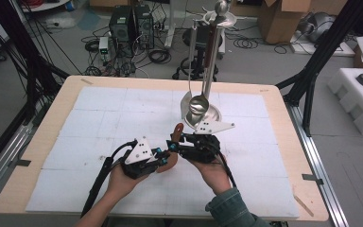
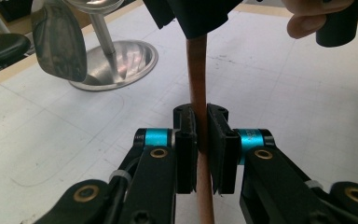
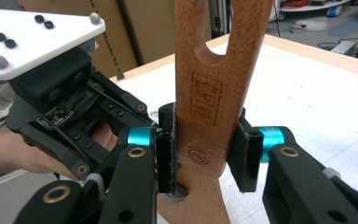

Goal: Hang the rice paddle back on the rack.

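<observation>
Jaws on your left gripper (image 2: 201, 154) are pinching the wooden spatula (image 3: 214, 93) edge-on, and your right gripper (image 3: 205, 156) clamps its flat handle too, so it's held above the table's (image 1: 38, 142) middle. At 12 o'clock, a shiny steel ladle (image 1: 199, 101) hangs from the rack (image 1: 213, 52) over its round base.

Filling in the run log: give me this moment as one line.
left gripper: shut on wooden spatula | right gripper: shut on wooden spatula | rack: ladle hanging
</observation>
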Demonstrator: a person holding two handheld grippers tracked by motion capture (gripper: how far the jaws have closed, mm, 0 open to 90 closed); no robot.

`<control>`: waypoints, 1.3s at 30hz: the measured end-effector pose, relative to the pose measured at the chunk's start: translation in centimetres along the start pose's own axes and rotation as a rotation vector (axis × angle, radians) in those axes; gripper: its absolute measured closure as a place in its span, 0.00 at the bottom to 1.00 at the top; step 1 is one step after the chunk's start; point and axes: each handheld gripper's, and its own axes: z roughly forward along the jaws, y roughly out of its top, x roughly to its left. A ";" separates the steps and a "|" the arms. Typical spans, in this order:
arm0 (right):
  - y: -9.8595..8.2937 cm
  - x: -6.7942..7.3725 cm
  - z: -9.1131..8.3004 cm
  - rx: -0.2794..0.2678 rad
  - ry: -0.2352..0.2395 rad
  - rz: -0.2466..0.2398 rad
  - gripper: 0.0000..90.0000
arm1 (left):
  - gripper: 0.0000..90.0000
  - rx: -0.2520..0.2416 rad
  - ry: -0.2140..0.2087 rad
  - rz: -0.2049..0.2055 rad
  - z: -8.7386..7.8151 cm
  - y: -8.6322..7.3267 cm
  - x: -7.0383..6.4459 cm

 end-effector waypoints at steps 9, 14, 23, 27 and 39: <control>-0.2 0.5 -0.1 -0.015 -0.055 0.005 0.70 | 0.93 -0.008 0.059 -0.026 -0.1 0.0 0.1; -0.6 0.8 0.3 -0.005 -0.085 0.010 0.67 | 0.93 -0.002 0.091 -0.039 0.1 0.0 -0.2; -0.6 0.9 0.5 -0.014 -0.116 0.007 0.72 | 0.90 -0.009 0.064 -0.021 0.4 0.1 -1.0; -0.5 0.7 0.3 -0.013 -0.115 0.011 0.72 | 0.92 -0.004 0.106 0.006 0.5 0.2 -1.3; -0.8 1.1 0.3 -0.019 -0.167 0.026 0.72 | 0.93 -0.014 0.152 -0.043 0.5 0.0 -1.5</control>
